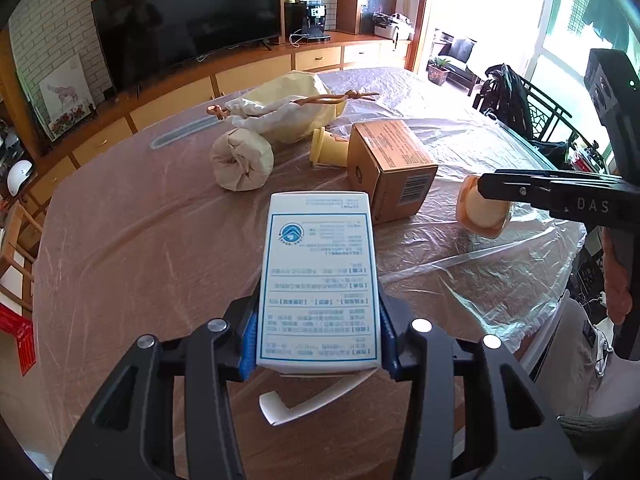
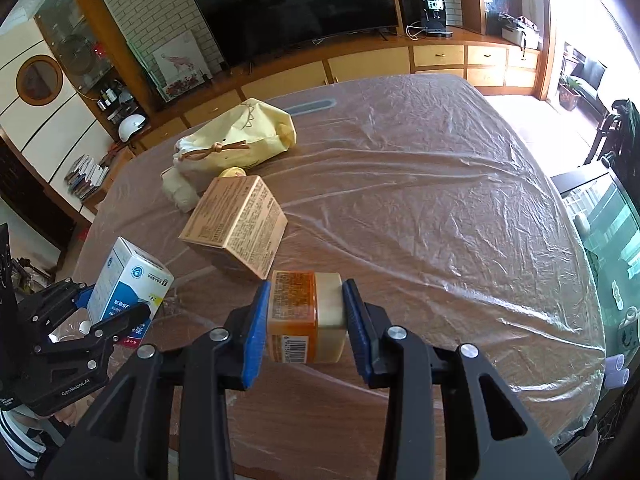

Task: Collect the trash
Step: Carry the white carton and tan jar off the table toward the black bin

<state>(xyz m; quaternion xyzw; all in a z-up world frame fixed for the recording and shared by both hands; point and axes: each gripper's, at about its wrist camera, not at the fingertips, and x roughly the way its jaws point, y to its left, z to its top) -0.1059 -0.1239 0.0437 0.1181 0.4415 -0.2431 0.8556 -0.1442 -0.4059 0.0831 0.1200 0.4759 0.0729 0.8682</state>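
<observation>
left gripper [image 1: 318, 336] pinching white carton [image 1: 318, 280], long axis running forward along fingers | right gripper [image 2: 306, 320] clamped on orange jar [image 2: 306, 316] | brown box [image 2: 236, 224] ahead-left of right fingers, just beyond left carton | both hands loaded

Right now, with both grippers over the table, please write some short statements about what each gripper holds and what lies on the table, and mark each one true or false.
1. The left gripper is shut on the white and blue carton. True.
2. The right gripper is open and holds nothing. False: it is shut on the orange jar.
3. The brown cardboard box lies on the plastic-covered table, in no gripper. True.
4. The yellow drawstring bag hangs from the left gripper. False: it lies on the table beyond the box.
5. The television behind the table shows a bright picture. False: its screen is dark.
</observation>
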